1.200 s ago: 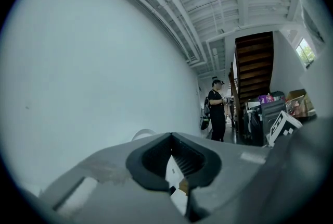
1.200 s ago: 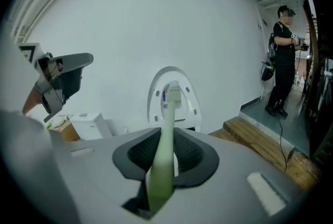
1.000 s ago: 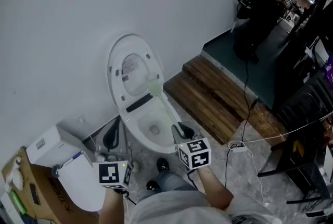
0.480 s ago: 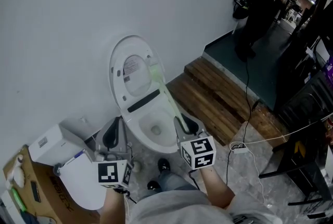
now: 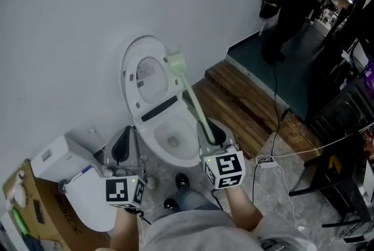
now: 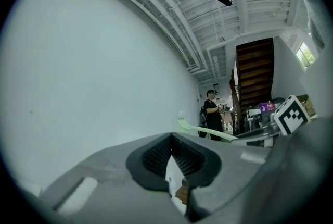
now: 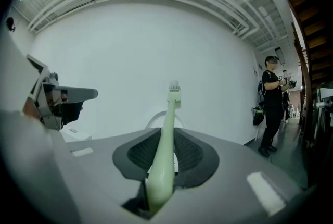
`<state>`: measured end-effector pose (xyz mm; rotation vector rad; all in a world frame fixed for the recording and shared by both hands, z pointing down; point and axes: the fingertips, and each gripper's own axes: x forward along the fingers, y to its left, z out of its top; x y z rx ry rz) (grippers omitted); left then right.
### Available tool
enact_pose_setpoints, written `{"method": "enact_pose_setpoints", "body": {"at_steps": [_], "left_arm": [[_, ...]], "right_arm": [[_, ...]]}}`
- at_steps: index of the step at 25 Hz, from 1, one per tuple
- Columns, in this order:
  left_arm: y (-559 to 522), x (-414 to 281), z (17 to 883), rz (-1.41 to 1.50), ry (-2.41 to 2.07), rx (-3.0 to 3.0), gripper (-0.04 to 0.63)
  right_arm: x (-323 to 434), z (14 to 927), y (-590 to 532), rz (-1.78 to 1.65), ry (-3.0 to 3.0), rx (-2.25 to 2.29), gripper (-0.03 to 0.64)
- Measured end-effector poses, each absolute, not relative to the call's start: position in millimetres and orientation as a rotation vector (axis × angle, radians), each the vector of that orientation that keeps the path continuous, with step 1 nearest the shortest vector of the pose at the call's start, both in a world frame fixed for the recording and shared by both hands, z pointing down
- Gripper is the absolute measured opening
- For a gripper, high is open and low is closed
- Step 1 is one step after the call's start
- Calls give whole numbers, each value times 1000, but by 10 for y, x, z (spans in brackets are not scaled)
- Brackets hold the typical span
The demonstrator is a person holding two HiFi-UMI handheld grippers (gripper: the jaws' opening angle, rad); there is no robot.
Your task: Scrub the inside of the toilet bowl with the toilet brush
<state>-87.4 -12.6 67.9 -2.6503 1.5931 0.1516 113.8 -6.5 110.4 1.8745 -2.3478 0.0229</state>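
Right gripper [image 5: 208, 134] clamps the pale green plastic toilet brush [image 5: 190, 98], bristle head above the white ceramic toilet bowl [image 5: 153, 147]; left gripper [image 5: 121, 154] closed, empty.

A pale green toilet brush [image 5: 188, 92] is seen against a white toilet bowl [image 5: 178, 160]; black-and-white square patterns are carried by left gripper [image 5: 124, 155] and right gripper [image 5: 209, 138] cubes
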Motion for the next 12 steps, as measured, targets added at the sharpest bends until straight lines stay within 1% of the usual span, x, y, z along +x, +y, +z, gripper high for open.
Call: {"method": "enact_pose_setpoints", "body": {"at_steps": [12], "left_arm": [[4, -961, 678, 176, 1584, -2659, 5]], "right_arm": [[1123, 947, 111, -28, -2353, 1969, 75]]}}
